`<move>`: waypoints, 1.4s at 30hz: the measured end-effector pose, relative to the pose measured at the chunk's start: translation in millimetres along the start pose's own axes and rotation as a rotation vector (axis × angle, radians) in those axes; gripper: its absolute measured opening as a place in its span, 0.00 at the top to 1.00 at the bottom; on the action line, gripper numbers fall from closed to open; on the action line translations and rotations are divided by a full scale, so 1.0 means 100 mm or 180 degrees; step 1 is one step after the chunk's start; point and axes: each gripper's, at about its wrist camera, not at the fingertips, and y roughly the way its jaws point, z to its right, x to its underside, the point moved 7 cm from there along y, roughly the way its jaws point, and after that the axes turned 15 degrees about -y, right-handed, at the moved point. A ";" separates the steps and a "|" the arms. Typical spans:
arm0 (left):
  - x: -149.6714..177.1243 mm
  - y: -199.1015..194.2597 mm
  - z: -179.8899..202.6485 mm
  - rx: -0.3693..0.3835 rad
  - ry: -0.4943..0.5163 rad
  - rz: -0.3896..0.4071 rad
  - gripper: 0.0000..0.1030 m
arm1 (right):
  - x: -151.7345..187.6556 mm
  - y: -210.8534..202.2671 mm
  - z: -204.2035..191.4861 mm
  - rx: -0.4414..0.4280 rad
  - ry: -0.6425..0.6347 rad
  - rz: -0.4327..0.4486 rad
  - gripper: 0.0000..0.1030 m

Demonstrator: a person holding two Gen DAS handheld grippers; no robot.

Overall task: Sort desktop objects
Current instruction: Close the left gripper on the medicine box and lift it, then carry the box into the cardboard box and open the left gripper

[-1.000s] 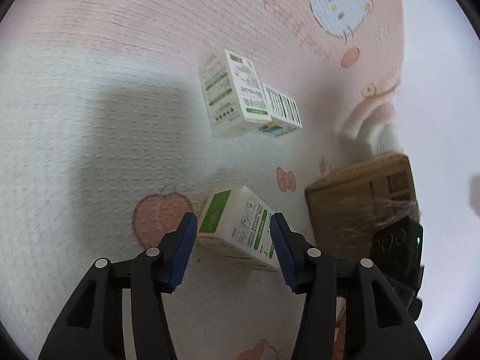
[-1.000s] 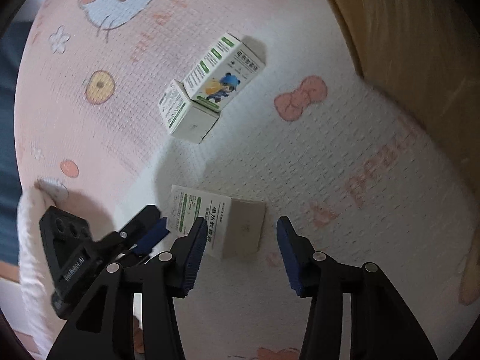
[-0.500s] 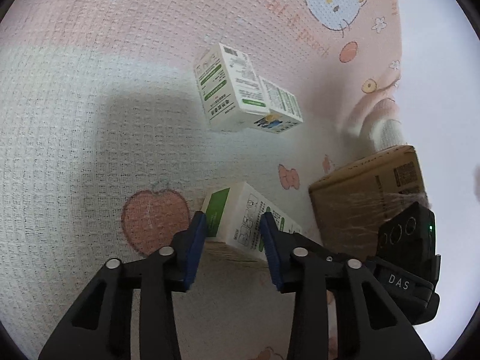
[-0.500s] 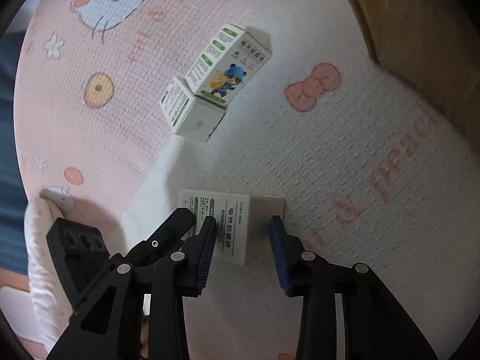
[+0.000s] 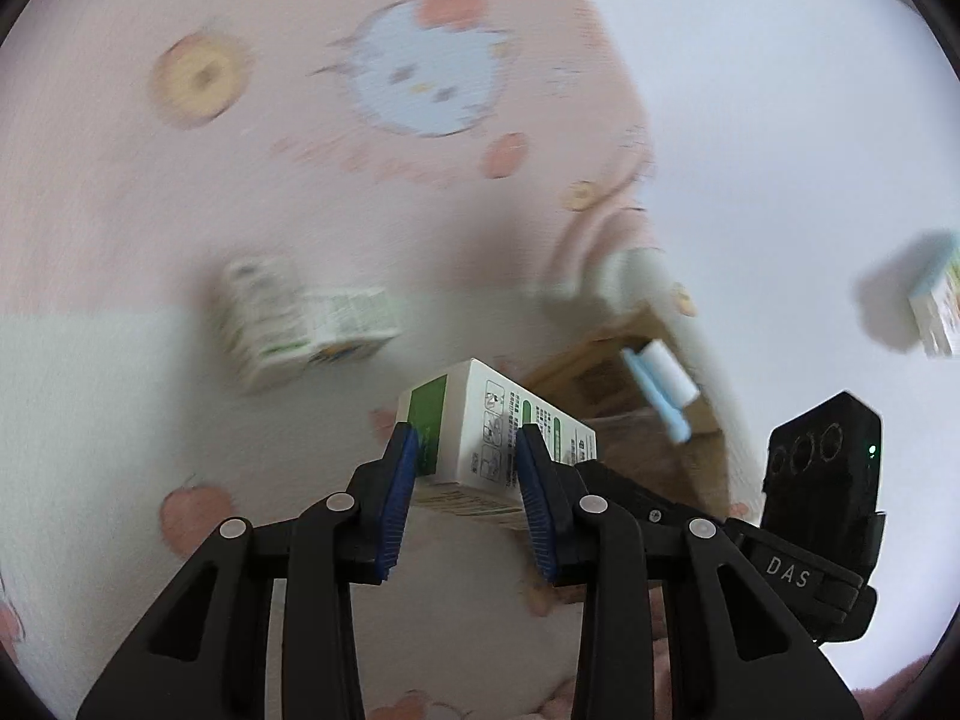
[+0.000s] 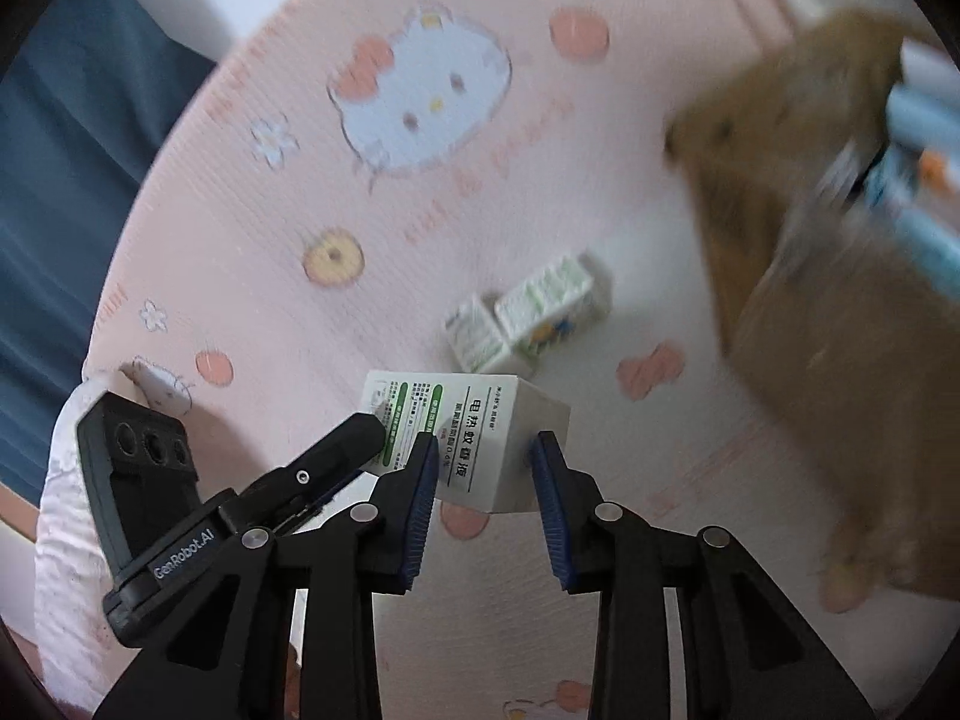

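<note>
A long white and green box [image 5: 480, 426] is held between both grippers, lifted off the pink cloth. My left gripper [image 5: 465, 450] is shut on its green end. My right gripper [image 6: 483, 456] is shut on its plain white end [image 6: 510, 444]. The left gripper's finger also shows in the right wrist view [image 6: 342, 450]. Two small white and green boxes [image 5: 300, 324] lie side by side on the cloth beyond; they also show in the right wrist view [image 6: 522, 318].
A brown cardboard box [image 5: 630, 396] stands to the right with a blue and white item [image 5: 660, 396] in it; it fills the right of the right wrist view [image 6: 840, 300]. The pink cartoon-cat cloth [image 5: 240, 180] covers the surface. Another small box [image 5: 936, 306] sits at far right.
Both grippers closed on the long box and lifted it off the cloth. The views have swung up, toward the cardboard box.
</note>
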 end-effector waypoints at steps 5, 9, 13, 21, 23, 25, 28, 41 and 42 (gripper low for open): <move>-0.03 -0.02 0.66 0.0225 0.0375 0.0047 0.68 | -0.21 -0.55 0.06 0.0168 0.0041 0.0364 0.72; -0.03 0.13 1.09 0.0432 0.0489 -0.0080 0.75 | -0.34 -0.94 0.23 0.0409 0.0118 0.0537 0.73; 0.01 0.41 1.53 0.0503 0.0739 -0.0249 0.75 | -0.36 -1.17 0.57 0.0518 0.0408 0.0561 0.73; 0.13 1.25 2.13 0.0498 0.1020 -0.0716 0.75 | -0.23 -1.38 1.35 0.0539 0.1091 0.0579 0.74; 0.18 1.48 2.17 0.0415 0.1032 -0.0835 0.75 | -0.24 -1.43 1.49 0.0560 0.1201 0.0577 0.74; 0.23 1.69 2.16 0.0368 0.0974 -0.1004 0.75 | -0.23 -1.48 1.66 0.0564 0.1353 0.0575 0.74; 0.36 1.98 2.08 0.0263 0.0856 -0.1296 0.75 | -0.24 -1.57 1.89 0.0796 0.1380 0.0578 0.76; 0.67 2.65 1.96 -0.0077 0.0780 -0.1909 0.75 | -0.25 -1.44 2.35 0.1103 0.1479 0.0246 0.78; 0.68 2.66 1.97 -0.0174 0.0884 -0.1845 0.75 | -0.24 -1.43 2.37 0.1110 0.1487 0.0202 0.78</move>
